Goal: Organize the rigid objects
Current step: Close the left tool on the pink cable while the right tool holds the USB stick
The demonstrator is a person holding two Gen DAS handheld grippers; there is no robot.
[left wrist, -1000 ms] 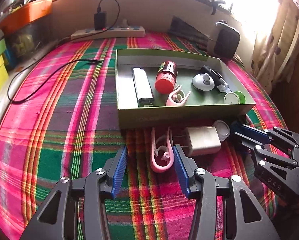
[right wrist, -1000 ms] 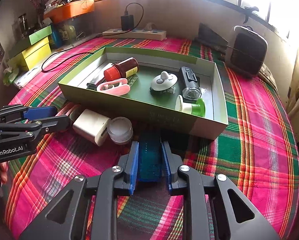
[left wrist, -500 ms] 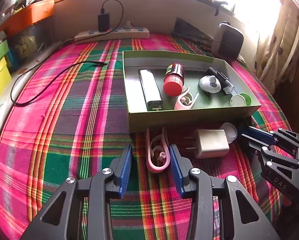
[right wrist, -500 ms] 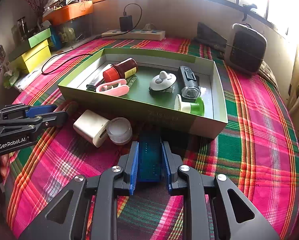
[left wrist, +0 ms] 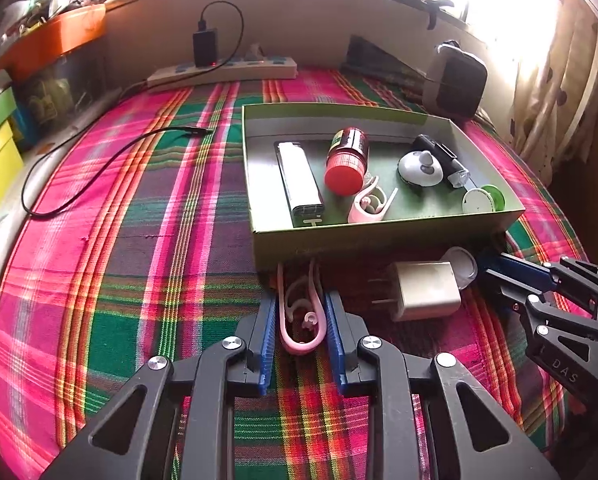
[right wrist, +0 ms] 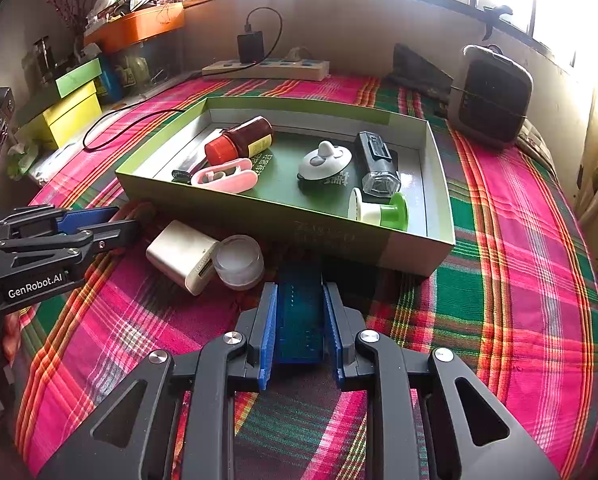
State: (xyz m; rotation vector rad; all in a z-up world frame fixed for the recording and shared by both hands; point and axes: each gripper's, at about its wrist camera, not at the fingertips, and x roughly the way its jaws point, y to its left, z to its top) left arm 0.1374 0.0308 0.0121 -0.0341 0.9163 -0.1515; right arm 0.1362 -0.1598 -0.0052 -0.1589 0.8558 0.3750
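Note:
A green box (left wrist: pixel 379 236) (right wrist: pixel 259 220) lies on the plaid cloth and holds a power bank (left wrist: pixel 299 180), a red-capped bottle (left wrist: pixel 345 160), a pink clip (left wrist: pixel 369 204), a white knob (left wrist: pixel 419 166), a black torch (left wrist: pixel 443 156) and a green-white spool (left wrist: pixel 483 200). My left gripper (left wrist: pixel 301 312) is closed around a second pink clip (left wrist: pixel 299 312) lying in front of the box. My right gripper (right wrist: pixel 299 316) is shut on a blue block (right wrist: pixel 301 316). A white charger (left wrist: pixel 423 296) (right wrist: pixel 181 254) and a clear jar (right wrist: pixel 239 262) lie between them.
A power strip (left wrist: pixel 223 72) with a black adapter and a cable (left wrist: pixel 99 168) lies at the back left. A black speaker (right wrist: pixel 491 96) stands at the back right. Yellow and green boxes (right wrist: pixel 71 112) and an orange tray (right wrist: pixel 135 28) line the left edge.
My left gripper has moved forward over the pink clip and its fingers have closed in on the clip's sides. The right gripper has stayed shut on the blue block.

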